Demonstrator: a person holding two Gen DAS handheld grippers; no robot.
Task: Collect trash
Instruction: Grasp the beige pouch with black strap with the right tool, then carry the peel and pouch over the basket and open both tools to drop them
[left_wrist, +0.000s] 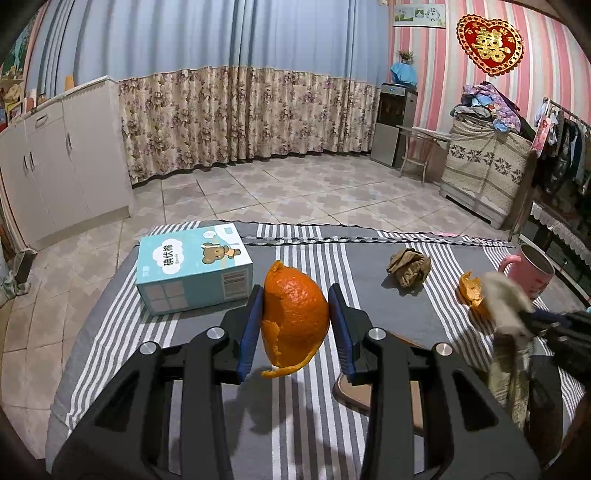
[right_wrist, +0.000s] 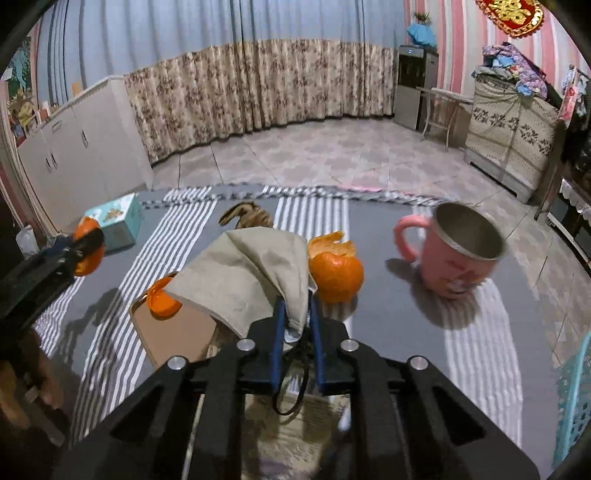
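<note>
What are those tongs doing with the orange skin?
A person is clearing trash off a striped table. The left tongs are shut on a big orange peel, lifted off the cloth. The right tongs pinch a beige paper napkin. Another peel, a crumpled brown wad, a pink cup and a tissue box sit on the table.

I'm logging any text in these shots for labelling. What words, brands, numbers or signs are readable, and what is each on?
"囍": gold character on the red heart decoration on the striped wall.
Large Chinese characters beside the bear on the teal box: there, but too blurred to read surely.
Fine print on the box's side label: too small.
Print on the pink cup: blurred.
Wall poster: illegible.
</note>
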